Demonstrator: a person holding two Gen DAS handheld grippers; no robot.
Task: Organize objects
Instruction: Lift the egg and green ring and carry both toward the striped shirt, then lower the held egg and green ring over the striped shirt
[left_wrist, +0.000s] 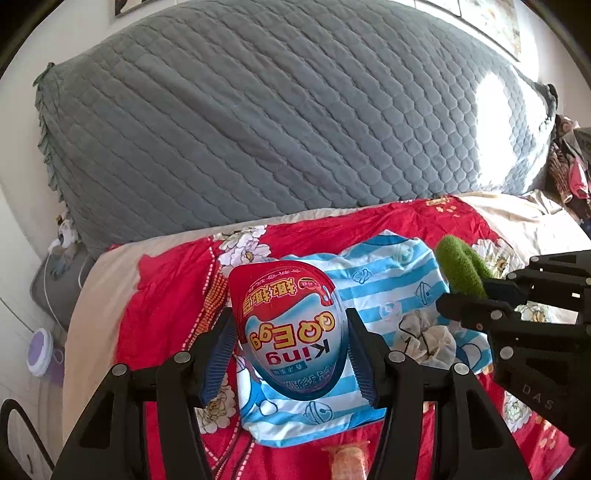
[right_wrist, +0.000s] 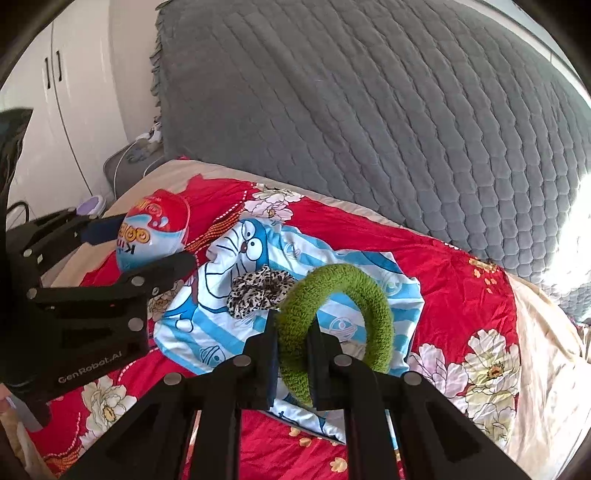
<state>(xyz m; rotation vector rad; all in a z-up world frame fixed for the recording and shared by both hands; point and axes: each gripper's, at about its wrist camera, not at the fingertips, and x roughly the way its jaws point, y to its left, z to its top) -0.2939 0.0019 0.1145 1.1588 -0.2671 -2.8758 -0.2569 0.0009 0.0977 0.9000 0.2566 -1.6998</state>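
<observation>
My left gripper (left_wrist: 291, 332) is shut on a red, white and blue egg-shaped "King QQ Egg" toy pack (left_wrist: 291, 328), held above a blue-and-white striped Doraemon cloth (left_wrist: 384, 284) on the bed. The egg also shows in the right wrist view (right_wrist: 153, 229), with the left gripper (right_wrist: 147, 240) around it. My right gripper (right_wrist: 291, 328) is shut on a fuzzy green ring-shaped hair tie (right_wrist: 332, 317), held over the same cloth (right_wrist: 243, 325). The ring shows in the left wrist view (left_wrist: 461, 266). A leopard-print scrunchie (right_wrist: 258, 291) lies on the cloth.
The cloth lies on a red floral quilt (right_wrist: 443, 280) over a beige sheet (right_wrist: 546, 350). A large grey quilted headboard cushion (left_wrist: 258, 110) rises behind. A bedside stand with cables (left_wrist: 55, 266) and white wardrobe doors (right_wrist: 55, 92) are at the left.
</observation>
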